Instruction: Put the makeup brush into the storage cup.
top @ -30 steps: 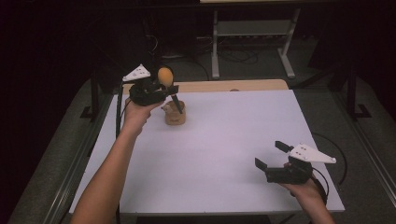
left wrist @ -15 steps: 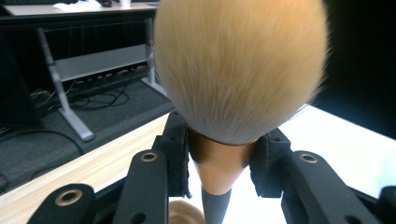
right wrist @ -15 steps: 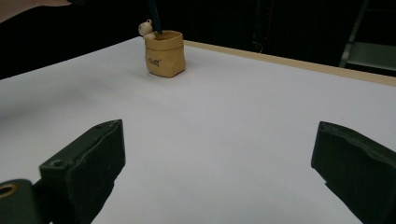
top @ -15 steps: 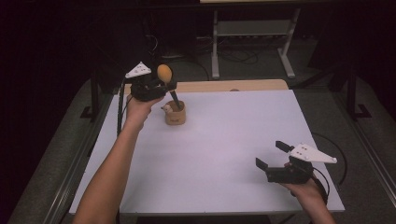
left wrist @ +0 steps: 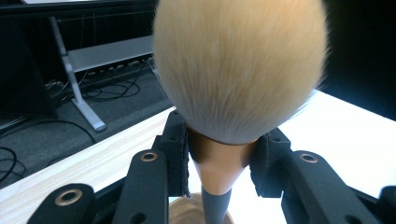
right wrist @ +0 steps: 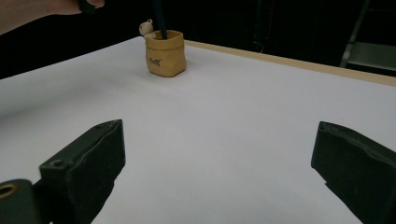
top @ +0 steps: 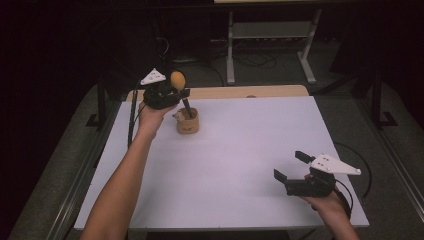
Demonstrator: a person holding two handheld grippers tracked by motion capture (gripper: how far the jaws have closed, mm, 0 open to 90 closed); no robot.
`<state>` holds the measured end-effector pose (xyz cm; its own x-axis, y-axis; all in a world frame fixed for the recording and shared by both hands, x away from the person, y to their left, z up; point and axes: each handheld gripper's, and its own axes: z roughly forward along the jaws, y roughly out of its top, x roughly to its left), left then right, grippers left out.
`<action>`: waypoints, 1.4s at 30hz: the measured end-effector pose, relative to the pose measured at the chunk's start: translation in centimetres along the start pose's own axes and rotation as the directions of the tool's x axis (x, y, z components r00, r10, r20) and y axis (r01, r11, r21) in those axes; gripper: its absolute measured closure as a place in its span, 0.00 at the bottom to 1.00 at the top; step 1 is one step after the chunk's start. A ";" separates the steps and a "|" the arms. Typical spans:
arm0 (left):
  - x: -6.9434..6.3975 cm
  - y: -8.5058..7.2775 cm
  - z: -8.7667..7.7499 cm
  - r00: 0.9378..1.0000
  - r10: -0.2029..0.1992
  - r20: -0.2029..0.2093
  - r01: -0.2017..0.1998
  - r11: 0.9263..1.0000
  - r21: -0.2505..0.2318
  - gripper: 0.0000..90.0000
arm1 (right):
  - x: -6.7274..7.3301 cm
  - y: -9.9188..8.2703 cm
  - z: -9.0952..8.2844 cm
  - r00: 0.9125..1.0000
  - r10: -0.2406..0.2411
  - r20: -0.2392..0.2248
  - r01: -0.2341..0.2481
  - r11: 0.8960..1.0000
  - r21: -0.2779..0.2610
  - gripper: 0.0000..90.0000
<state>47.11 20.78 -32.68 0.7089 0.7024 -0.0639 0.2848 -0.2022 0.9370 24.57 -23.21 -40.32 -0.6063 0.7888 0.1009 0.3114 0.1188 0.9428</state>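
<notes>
A makeup brush [top: 178,79] with a round tan head [left wrist: 240,70] stands upright at the far left of the white table [top: 240,150]. My left gripper [top: 180,93] is shut on its copper collar, the pads [left wrist: 180,154] pressing both sides. The brush's dark handle [right wrist: 159,18] runs down into a small tan sack-shaped pot [top: 188,121], which shows farther off as the pot [right wrist: 165,52] in the right gripper view. My right gripper [top: 288,165] hovers near the table's front right corner, its jaws wide open on nothing, the right gripper [right wrist: 224,154] facing the pot.
A pale wooden strip [top: 250,91] runs along the table's far edge. Behind it stand a metal rack [top: 270,35] and floor cables [top: 250,60]. A small figure [right wrist: 147,28] sticks out at the pot's rim. Dark floor surrounds the table.
The left gripper with the brush has shifted very slightly to the right above the pot. The right gripper has held still.
</notes>
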 end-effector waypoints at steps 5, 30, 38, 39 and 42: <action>0.1 -0.4 0.5 1.000 -0.002 -0.008 0.002 1.000 0.024 0.70 | 0.0 0.0 0.0 1.000 0.000 0.000 0.000 1.000 -0.002 0.02; 0.8 -2.2 1.7 0.995 -0.052 -0.081 0.057 0.996 0.065 0.13 | 0.0 0.0 -0.1 1.000 -0.002 -0.003 0.002 1.000 0.000 0.02; 1.6 -2.7 0.7 0.992 -0.067 -0.108 0.073 0.996 0.048 0.12 | 0.0 0.0 0.0 1.000 -0.004 -0.004 0.004 1.000 0.000 0.02; 1.8 -2.7 0.4 0.991 -0.070 -0.114 0.076 0.996 0.046 0.12 | 0.0 0.0 0.0 1.000 -0.003 -0.004 0.003 1.000 0.000 0.02; 2.4 -2.9 -0.4 0.988 -0.079 -0.134 0.085 0.995 0.042 0.12 | 0.0 0.0 0.0 1.000 -0.003 -0.005 0.003 1.000 0.000 0.02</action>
<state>47.71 23.28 -35.39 0.5917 0.8010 -0.0910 0.3710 -0.1703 0.9129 24.54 -23.20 -40.26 -0.6107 0.7856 0.0991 0.3090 0.1212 0.9433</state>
